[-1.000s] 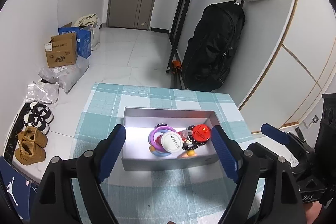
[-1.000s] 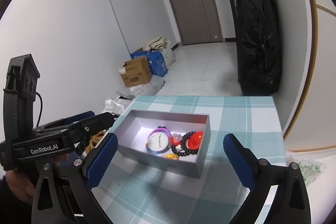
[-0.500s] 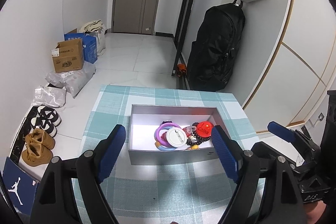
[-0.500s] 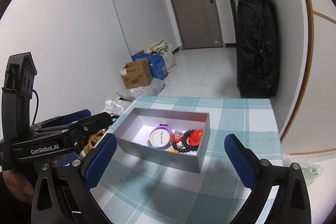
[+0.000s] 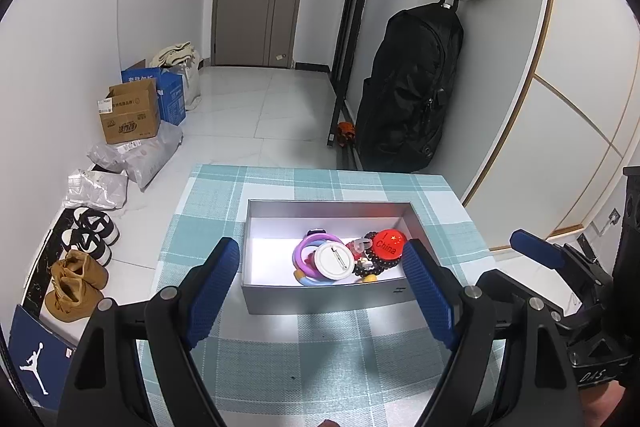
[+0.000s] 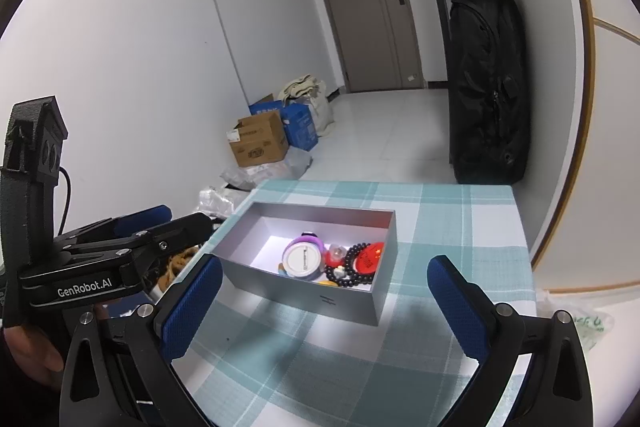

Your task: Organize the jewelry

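Observation:
A grey open box stands on the checked tablecloth. Inside lie a white round badge, purple and blue rings, a dark bead bracelet and a red China badge. My left gripper is open and empty, above the box's near wall; it also shows in the right wrist view. My right gripper is open and empty, in front of the box; it also shows in the left wrist view.
The table is small, with edges close on all sides. On the floor to the left are shoes, plastic bags and cardboard boxes. A black backpack hangs on the right wall.
Both grippers have pulled back and risen a little from the box. Both stay open and empty. The box and its contents have not moved.

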The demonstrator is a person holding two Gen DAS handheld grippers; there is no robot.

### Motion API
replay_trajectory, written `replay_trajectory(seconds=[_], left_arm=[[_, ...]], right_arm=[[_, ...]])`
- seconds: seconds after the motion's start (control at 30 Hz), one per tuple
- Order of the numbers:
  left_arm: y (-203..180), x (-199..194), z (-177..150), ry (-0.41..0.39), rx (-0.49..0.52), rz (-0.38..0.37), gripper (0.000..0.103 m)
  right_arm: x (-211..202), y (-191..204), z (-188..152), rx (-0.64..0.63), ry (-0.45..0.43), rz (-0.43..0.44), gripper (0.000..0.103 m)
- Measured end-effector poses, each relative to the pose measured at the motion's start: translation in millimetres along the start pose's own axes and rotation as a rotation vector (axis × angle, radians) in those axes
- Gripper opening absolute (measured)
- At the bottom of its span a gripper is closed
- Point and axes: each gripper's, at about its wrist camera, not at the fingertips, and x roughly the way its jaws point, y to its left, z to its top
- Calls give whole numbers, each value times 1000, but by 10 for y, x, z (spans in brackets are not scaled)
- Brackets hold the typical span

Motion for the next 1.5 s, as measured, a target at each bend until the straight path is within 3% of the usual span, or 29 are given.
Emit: replay_trajectory(seconds=[1.5], left_arm=[[-11, 19, -2, 8, -12, -18, 80]], right_arm=[[35, -2, -7, -7, 17, -5, 103]])
